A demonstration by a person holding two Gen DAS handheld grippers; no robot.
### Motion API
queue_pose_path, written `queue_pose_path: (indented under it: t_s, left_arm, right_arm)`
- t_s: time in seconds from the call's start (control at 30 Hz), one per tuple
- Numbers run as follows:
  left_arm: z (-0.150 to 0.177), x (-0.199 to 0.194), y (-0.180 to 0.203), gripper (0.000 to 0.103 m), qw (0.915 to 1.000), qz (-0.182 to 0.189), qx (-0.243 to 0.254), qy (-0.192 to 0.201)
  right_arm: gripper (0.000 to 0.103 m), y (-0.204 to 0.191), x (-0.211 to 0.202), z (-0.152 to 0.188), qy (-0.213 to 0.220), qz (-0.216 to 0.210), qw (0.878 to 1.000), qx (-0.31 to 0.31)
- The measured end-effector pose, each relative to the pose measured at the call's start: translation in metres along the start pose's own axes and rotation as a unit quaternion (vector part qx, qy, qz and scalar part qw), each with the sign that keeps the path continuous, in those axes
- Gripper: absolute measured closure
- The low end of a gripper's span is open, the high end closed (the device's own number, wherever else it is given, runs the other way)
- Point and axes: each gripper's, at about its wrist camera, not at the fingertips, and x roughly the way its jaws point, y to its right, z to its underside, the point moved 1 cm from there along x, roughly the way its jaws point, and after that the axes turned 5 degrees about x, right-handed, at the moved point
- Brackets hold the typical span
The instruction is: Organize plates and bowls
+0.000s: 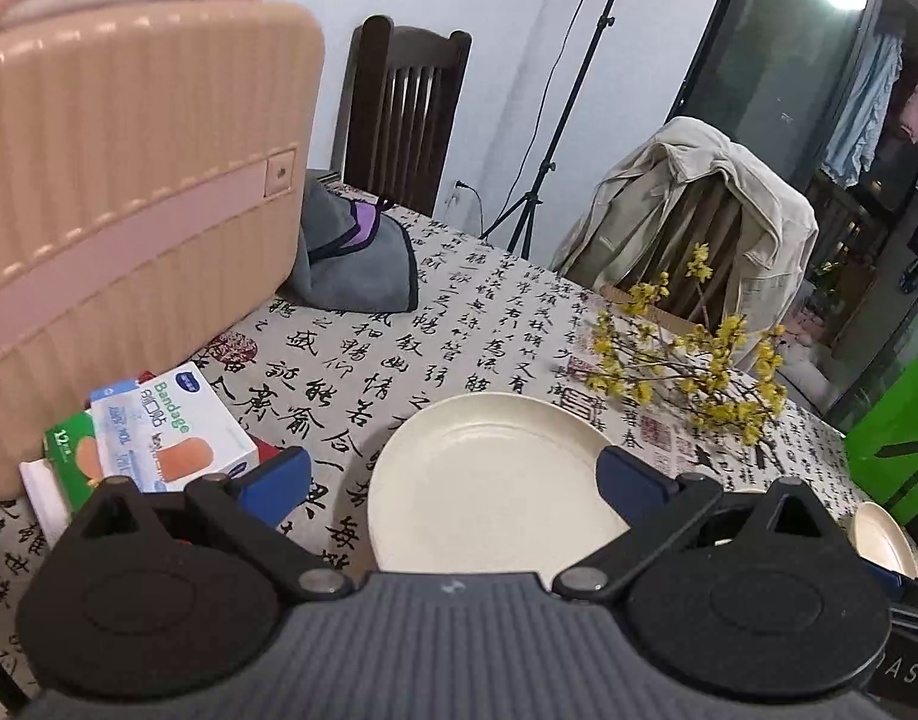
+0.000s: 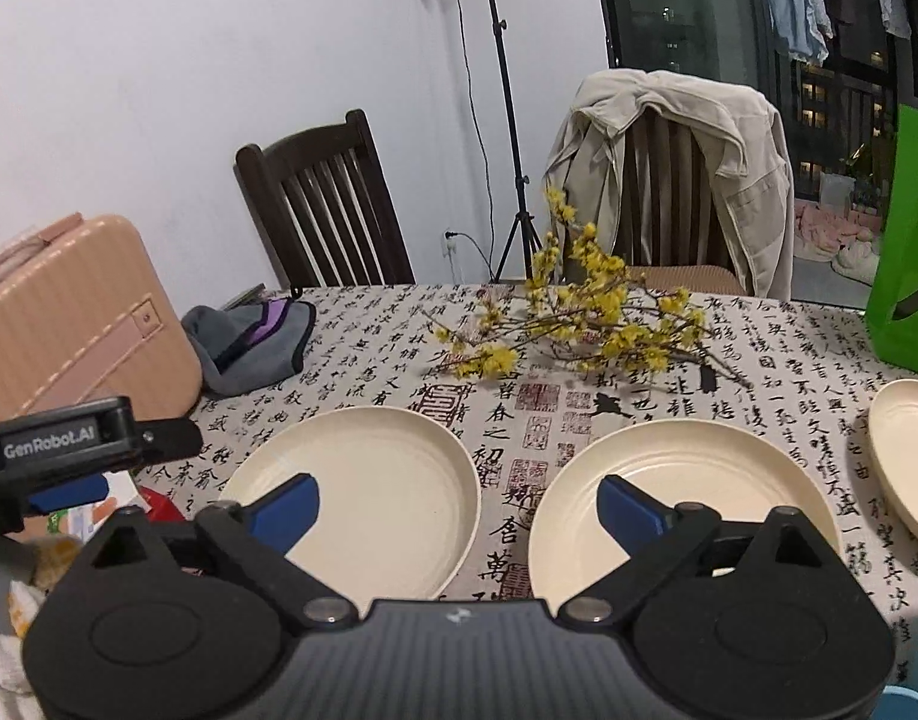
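1. The left hand-held gripper (image 1: 453,480) is spread wide and holds nothing; a cream plate (image 1: 489,480) lies on the table (image 1: 459,324) between its fingers.
2. The right hand-held gripper (image 2: 459,510) gapes empty above the gap between the left plate (image 2: 363,492) and the middle plate (image 2: 699,498).
3. A third plate (image 2: 906,450) lies far right.

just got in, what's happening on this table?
A person holds two grippers over a calligraphy tablecloth. Both are open and empty. The left gripper hovers over the left cream plate; the right gripper sits between that plate and the middle plate. A third plate lies at the right. Nothing is stacked yet.
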Motion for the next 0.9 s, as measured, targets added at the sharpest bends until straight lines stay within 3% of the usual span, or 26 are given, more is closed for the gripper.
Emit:
queue_pose_path:
  t_s: [0.13,0.27,0.63,0.77,0.9]
  left_arm:
    - [0.004,0.013,0.001,0.000,0.9998,0.005,0.016,0.004]
    - [0.009,0.023,0.001,0.000,0.9996,0.014,0.023,0.011]
    - [0.013,0.046,-0.006,0.002,0.9987,0.024,0.042,0.011]
    - [0.016,0.054,-0.005,0.010,0.9984,0.027,0.049,0.006]
    - [0.018,0.060,-0.006,0.020,0.9981,0.028,0.054,0.000]
  right_arm:
    - [0.007,-0.004,0.017,0.003,-0.006,0.004,1.000,-0.001]
    - [0.020,-0.006,0.034,0.007,-0.017,0.013,1.000,-0.005]
    - [0.032,-0.010,0.065,0.011,-0.025,0.010,1.000,-0.009]
    - [0.049,-0.010,0.074,0.011,-0.032,0.013,0.999,0.001]
    - [0.053,-0.011,0.083,0.013,-0.038,0.019,0.999,-0.002]
